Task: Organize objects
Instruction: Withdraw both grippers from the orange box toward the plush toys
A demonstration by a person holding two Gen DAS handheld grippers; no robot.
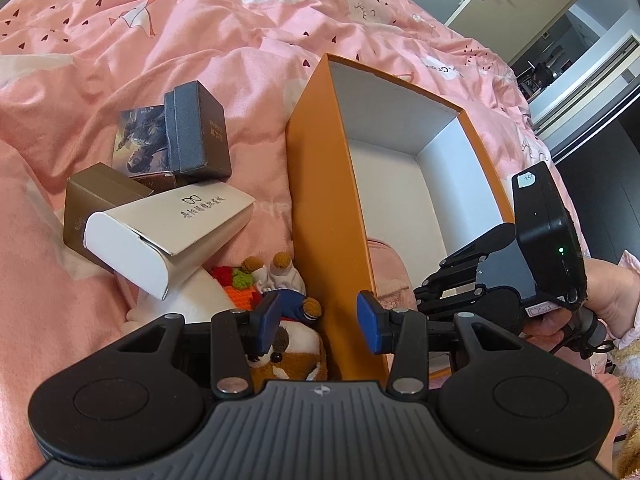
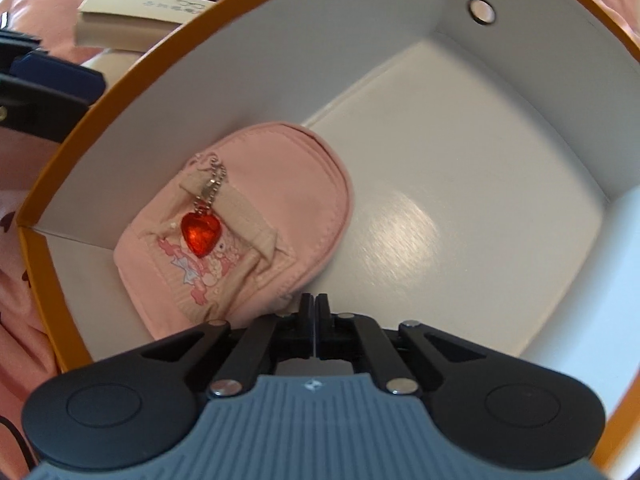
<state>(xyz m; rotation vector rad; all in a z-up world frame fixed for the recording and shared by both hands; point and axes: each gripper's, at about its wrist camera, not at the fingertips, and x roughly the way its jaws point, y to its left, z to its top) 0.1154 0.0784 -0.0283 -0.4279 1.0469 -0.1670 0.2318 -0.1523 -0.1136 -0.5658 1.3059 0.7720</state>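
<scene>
Pouch: pink fabric, rounded, red faceted heart charm | laid in orange box, white-lined card | R gripper jaws closed, empty | L gripper part-open, nothing gripped

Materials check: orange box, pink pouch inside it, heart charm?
Orange box: looks like rigid paperboard, matte orange outside, smooth white lining with a soft sheen.
Pink pouch: woven fabric, visible stitched seams, printed patch.
Heart charm: clear red faceted plastic or glass, glossy, on a metal ball chain.

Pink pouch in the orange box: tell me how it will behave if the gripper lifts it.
The pink pouch looks like soft fabric, so it will probably sag. Its red heart charm hangs on a bead chain and would likely swing. It seems light.
</scene>
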